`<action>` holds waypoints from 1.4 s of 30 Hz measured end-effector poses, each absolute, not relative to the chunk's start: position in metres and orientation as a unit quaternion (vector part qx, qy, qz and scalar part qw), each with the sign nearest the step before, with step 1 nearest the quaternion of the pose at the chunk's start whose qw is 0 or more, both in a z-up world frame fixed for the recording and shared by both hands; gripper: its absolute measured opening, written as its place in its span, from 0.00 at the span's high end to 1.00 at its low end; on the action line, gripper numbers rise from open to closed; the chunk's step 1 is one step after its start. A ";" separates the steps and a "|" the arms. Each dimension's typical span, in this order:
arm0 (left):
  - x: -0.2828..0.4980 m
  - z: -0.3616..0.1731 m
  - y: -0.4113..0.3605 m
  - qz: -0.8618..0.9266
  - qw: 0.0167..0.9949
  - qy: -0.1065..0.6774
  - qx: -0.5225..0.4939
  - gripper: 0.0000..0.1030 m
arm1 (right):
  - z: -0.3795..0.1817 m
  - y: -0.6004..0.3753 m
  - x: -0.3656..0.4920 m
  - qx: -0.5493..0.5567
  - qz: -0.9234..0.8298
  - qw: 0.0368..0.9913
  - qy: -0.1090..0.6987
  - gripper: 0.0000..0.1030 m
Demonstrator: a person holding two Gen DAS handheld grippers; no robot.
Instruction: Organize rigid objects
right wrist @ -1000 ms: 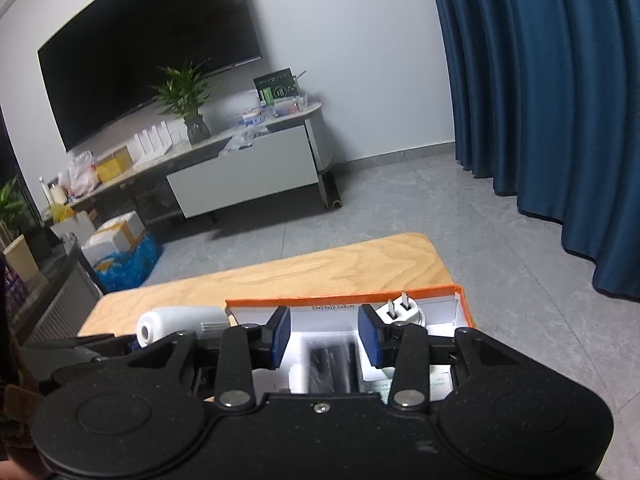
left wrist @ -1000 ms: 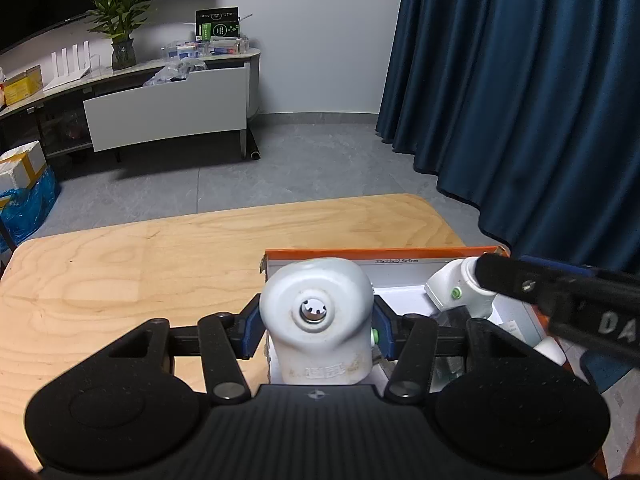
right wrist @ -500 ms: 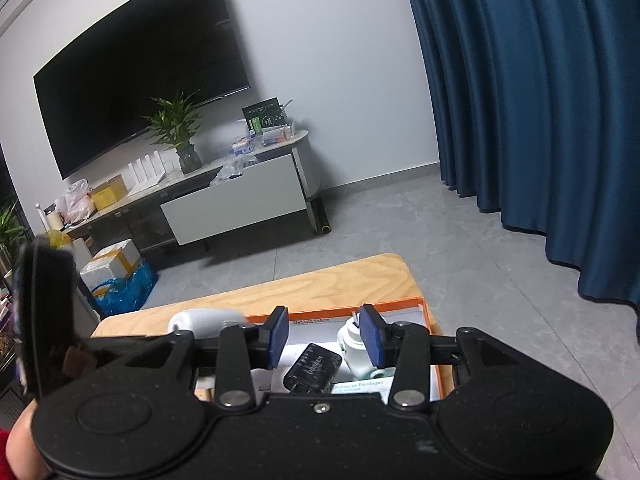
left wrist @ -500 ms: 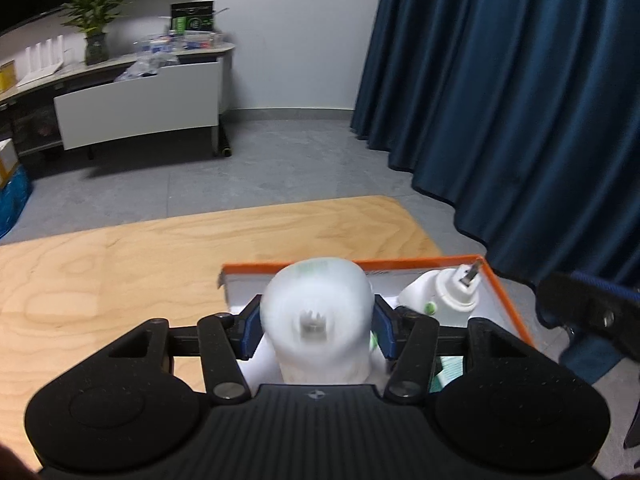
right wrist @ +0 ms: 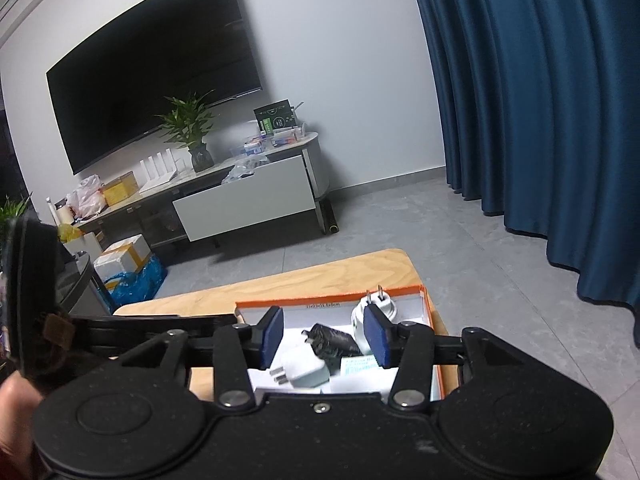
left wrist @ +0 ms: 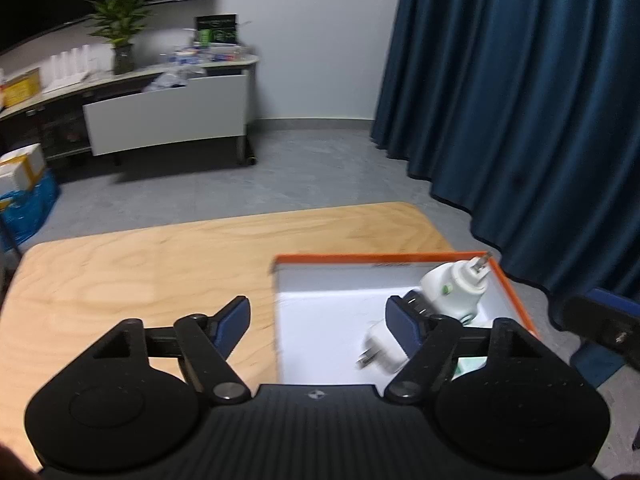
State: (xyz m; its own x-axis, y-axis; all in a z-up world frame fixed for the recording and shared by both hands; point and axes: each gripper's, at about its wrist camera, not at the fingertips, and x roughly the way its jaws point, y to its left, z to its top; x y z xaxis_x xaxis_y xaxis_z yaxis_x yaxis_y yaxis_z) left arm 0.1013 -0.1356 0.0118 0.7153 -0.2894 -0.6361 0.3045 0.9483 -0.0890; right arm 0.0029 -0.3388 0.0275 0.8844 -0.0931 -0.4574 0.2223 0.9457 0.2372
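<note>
An orange-rimmed white box sits at the right end of the wooden table. In it lie a round white plug adapter and a square white charger. My left gripper hangs over the box's left wall, its jaws opening with nothing between them. In the right wrist view the box also holds a black charger beside the white charger and the adapter. My right gripper is above them, jaws opening, pads touching nothing.
A blue curtain hangs close behind the table's right end. Across the grey floor stands a white TV cabinet with a plant. Boxes and a blue bag sit on the floor at left. A printed card lies in the box.
The left jaws let go of the white charger, which now lies in the box, and spread wide. The right jaws have widened too, and both grippers have drawn back a little.
</note>
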 end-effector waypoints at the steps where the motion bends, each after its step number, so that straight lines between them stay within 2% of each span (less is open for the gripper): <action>1: 0.099 0.013 -0.130 -0.150 0.927 0.344 0.005 0.25 | 0.027 -0.337 -0.001 0.145 -0.081 0.960 0.226 0.42; 9: 0.083 0.005 -0.083 -0.085 0.929 0.360 -0.021 0.21 | 0.028 -0.321 -0.019 0.144 -0.062 0.960 0.232 0.40; 18: 0.091 0.003 -0.003 0.064 0.939 0.335 -0.054 0.16 | 0.027 -0.312 -0.024 0.137 -0.053 0.961 0.235 0.38; 21: 0.091 -0.009 0.017 0.087 0.929 0.354 -0.064 0.15 | 0.023 -0.312 -0.021 0.142 -0.054 0.959 0.241 0.37; 30: 0.033 -0.057 -0.024 0.058 0.926 0.374 -0.002 0.15 | 0.020 -0.314 -0.020 0.141 -0.057 0.958 0.245 0.36; 38: 0.053 -0.042 -0.083 -0.082 0.934 0.348 -0.007 0.19 | 0.024 -0.320 -0.031 0.150 -0.072 0.958 0.232 0.34; 42: 0.041 -0.041 -0.118 -0.125 0.932 0.336 0.042 0.20 | 0.028 -0.325 -0.038 0.148 -0.077 0.960 0.226 0.34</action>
State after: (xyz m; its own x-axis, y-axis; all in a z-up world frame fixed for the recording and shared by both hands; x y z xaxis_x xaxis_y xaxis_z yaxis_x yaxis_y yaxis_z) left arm 0.0413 -0.1178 -0.0412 0.7424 -0.2048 -0.6378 0.2615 0.9652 -0.0055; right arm -0.0377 -0.3249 0.0284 0.8862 -0.0819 -0.4560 0.2152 0.9444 0.2487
